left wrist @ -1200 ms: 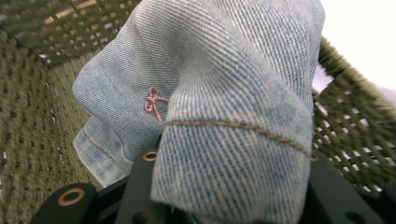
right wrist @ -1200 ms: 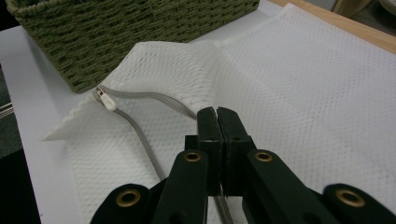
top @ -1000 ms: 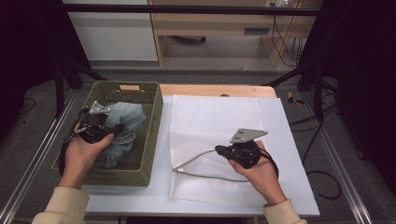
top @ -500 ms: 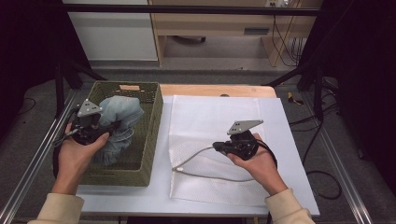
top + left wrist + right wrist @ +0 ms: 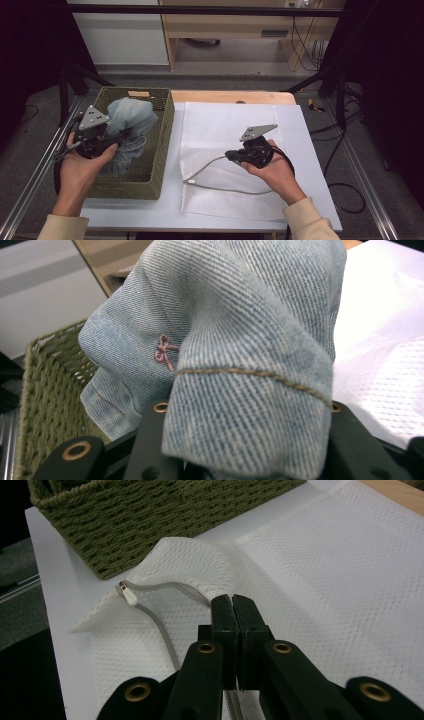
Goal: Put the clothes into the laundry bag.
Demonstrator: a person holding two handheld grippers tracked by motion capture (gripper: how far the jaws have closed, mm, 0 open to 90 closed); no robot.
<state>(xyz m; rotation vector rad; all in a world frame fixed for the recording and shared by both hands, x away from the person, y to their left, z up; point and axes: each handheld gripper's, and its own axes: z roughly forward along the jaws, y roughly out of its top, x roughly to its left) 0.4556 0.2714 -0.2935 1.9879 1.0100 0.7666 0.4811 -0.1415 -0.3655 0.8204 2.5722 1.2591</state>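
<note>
Left gripper [image 5: 107,137] is clamped on a faded light-blue denim garment [image 5: 131,119], bunched and raised above the woven olive-green rectangular basket [image 5: 164,145], its lower folds hanging inside. The white mesh zippered laundry bag [image 5: 235,131] lies flat on the table just right of the basket, so the denim must travel rightward. Right gripper [image 5: 234,156], jaws pressed together, pinches the bag's upper layer beside the grey zipper [image 5: 165,630], holding the mouth open toward the basket. Nothing seen in the bag.
</note>
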